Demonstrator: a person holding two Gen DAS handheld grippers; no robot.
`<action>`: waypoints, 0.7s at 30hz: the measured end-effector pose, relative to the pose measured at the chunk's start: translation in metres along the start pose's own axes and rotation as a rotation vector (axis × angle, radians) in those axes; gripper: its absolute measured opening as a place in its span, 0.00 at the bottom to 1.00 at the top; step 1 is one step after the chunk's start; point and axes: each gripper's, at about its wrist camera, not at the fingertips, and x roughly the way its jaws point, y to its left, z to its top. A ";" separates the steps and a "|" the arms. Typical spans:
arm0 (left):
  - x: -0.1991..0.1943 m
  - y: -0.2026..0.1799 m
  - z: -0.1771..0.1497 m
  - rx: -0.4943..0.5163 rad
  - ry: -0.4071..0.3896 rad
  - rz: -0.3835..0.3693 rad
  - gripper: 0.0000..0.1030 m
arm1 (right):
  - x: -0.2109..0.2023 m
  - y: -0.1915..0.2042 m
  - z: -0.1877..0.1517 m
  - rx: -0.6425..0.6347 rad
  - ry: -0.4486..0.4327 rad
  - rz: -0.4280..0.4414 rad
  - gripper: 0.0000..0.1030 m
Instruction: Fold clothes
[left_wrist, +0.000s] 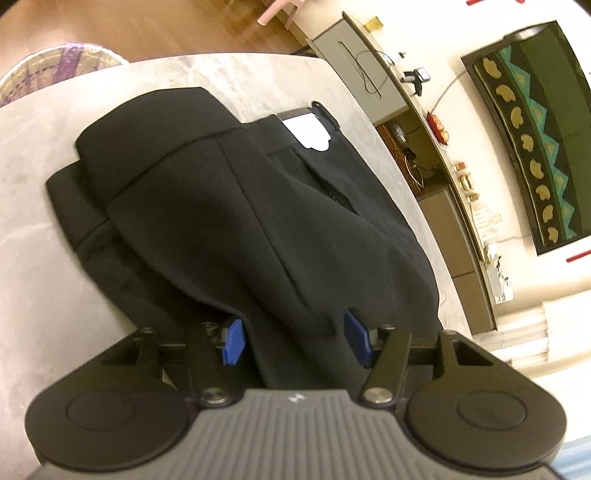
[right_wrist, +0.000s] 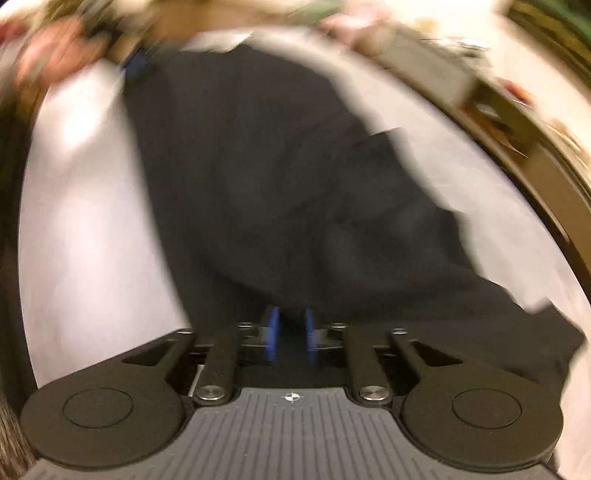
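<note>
Black trousers (left_wrist: 229, 206) lie folded on a pale marble table (left_wrist: 44, 229), with a white label (left_wrist: 308, 131) at the far waistband. My left gripper (left_wrist: 295, 339) sits at the near end. A thick raised fold fills the space between its blue pads (left_wrist: 232, 341) and drapes over the tips. The right wrist view is badly blurred. The same trousers (right_wrist: 280, 177) stretch away across the table (right_wrist: 92, 221). My right gripper (right_wrist: 291, 332) is at their near hem. Its blue pads (right_wrist: 273, 332) stand a narrow gap apart, and the tips are under the cloth edge.
A woven basket (left_wrist: 55, 70) stands past the table's far left corner. A long sideboard (left_wrist: 461, 206) with small items runs along the wall at right, under a dark patterned hanging (left_wrist: 535, 129). A blurred hand (right_wrist: 48, 55) shows at the far left of the right wrist view.
</note>
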 end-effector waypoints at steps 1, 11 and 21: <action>0.000 0.001 0.000 -0.004 -0.003 0.001 0.55 | -0.011 -0.012 -0.003 0.095 -0.048 -0.044 0.58; 0.001 0.000 0.003 0.007 -0.009 0.000 0.55 | 0.069 -0.156 -0.024 0.654 0.047 -0.460 0.36; -0.002 -0.001 0.007 0.018 -0.019 0.020 0.55 | -0.063 -0.133 -0.060 0.719 -0.274 -0.566 0.00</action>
